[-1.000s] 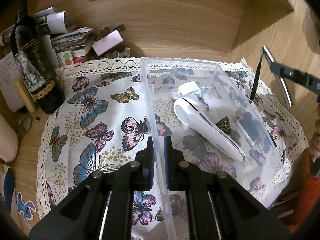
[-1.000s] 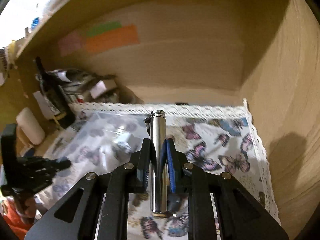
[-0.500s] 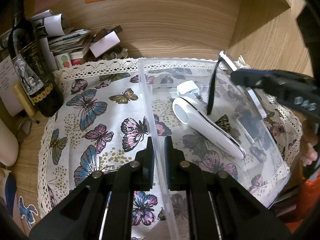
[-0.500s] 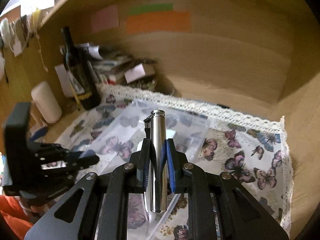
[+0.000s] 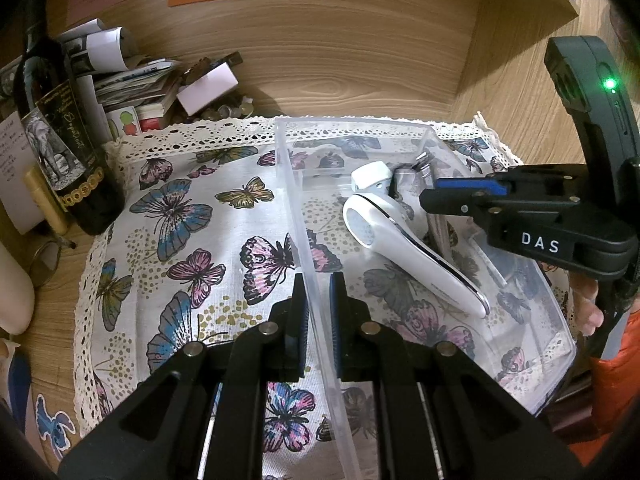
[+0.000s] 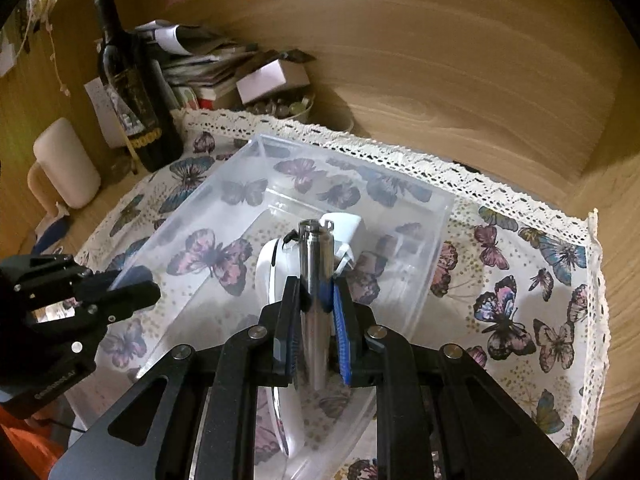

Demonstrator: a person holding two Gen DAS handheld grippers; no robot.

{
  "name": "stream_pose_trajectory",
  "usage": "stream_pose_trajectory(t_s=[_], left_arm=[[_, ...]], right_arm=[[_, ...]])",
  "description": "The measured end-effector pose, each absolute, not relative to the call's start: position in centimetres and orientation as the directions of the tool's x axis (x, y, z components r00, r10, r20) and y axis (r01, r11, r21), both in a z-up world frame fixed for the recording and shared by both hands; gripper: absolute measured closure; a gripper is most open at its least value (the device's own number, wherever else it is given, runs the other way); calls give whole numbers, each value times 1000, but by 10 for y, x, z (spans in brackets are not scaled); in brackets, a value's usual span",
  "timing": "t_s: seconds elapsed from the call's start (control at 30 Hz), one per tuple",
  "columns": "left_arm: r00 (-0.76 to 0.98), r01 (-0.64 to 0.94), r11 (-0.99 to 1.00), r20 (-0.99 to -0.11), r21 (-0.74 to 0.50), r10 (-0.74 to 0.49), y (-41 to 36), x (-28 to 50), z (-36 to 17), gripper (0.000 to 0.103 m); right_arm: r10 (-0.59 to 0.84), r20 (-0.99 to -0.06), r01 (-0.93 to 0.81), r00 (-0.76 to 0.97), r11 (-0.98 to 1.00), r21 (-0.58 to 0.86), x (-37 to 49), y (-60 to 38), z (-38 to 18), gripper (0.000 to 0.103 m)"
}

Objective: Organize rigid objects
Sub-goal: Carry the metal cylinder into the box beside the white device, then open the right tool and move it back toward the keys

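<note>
A clear plastic bin (image 5: 424, 132) stands on the butterfly cloth (image 5: 192, 216). My left gripper (image 5: 318, 304) is shut on the bin's near left wall. A white handheld device (image 5: 400, 240) lies inside the bin. My right gripper (image 6: 316, 300) is shut on a silver metal cylinder (image 6: 315, 280) and holds it over the bin, above the white device (image 6: 272, 264). In the left wrist view the right gripper (image 5: 428, 200) reaches in from the right with the cylinder's tip (image 5: 412, 172) near the bin's far end.
A dark wine bottle (image 5: 60, 140) stands at the left. Papers and boxes (image 5: 160, 84) are piled at the back left. A cream mug (image 6: 64, 168) stands left of the cloth. Wooden walls (image 5: 360, 52) close the back and right.
My right gripper has moved left and down with the cylinder, from beside the bin to over its inside. My left gripper has stayed shut on the bin wall.
</note>
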State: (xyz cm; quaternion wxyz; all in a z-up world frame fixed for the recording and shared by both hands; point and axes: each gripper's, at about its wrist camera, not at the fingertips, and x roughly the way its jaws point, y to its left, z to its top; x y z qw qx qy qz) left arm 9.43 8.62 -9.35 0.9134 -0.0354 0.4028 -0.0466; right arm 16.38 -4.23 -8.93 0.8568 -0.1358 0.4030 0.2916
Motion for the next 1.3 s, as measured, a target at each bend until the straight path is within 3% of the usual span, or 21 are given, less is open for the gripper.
stream_pose_trajectory(t_s=[0.33, 0.73, 1.03, 1.3], left_arm=[[672, 56, 994, -733, -98, -110, 86, 94, -94, 93], [672, 57, 994, -733, -90, -105, 85, 94, -93, 93], [671, 55, 995, -734, -87, -101, 85, 94, -93, 93], [670, 50, 995, -737, -82, -94, 84, 94, -93, 94]], right_arm=[[403, -727, -594, 557, 804, -9, 150, -55, -70, 85], [336, -641, -457, 690, 889, -26, 123, -118, -44, 61], [170, -701, -255, 693, 967, -18, 118, -188, -74, 60], [172, -764, -217, 622, 975, 43, 114, -203, -117, 60]])
